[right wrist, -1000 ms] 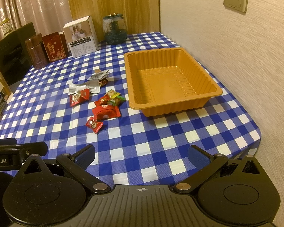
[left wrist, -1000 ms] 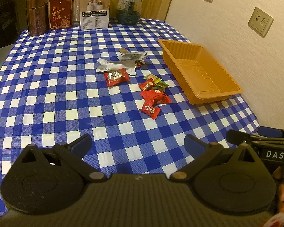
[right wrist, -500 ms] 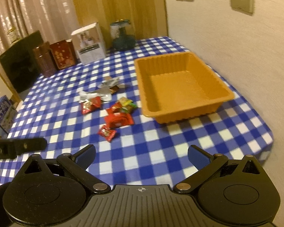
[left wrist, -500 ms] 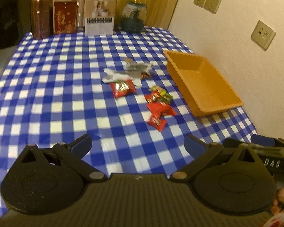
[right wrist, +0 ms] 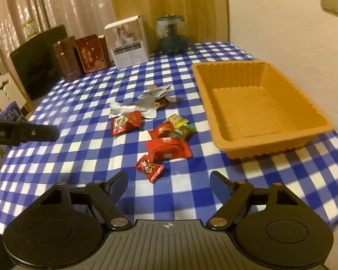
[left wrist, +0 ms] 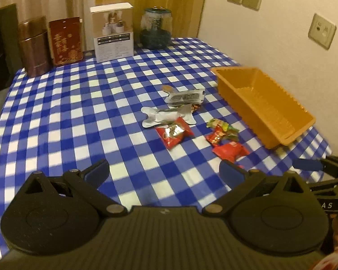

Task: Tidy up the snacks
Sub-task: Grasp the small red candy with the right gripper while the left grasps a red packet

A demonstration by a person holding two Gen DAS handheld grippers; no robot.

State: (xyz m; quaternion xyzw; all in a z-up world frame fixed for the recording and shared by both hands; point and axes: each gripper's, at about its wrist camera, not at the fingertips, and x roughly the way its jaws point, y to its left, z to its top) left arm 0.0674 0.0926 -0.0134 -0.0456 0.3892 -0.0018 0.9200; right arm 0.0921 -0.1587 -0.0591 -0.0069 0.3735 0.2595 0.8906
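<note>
Right gripper (right wrist: 167,185) jaws closing, nothing between them, small red candy (right wrist: 149,167) just ahead on the checked tablecloth (right wrist: 78,153). Left gripper (left wrist: 164,173) spread wide, holding nothing. More snack packets (right wrist: 167,149) lie clustered beyond, left of the orange tray (right wrist: 216,121), apart from it.

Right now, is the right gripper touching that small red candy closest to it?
Apart. In the right wrist view, checked cloth shows between the right gripper and the small red candy; its closing jaws hold nothing.
</note>
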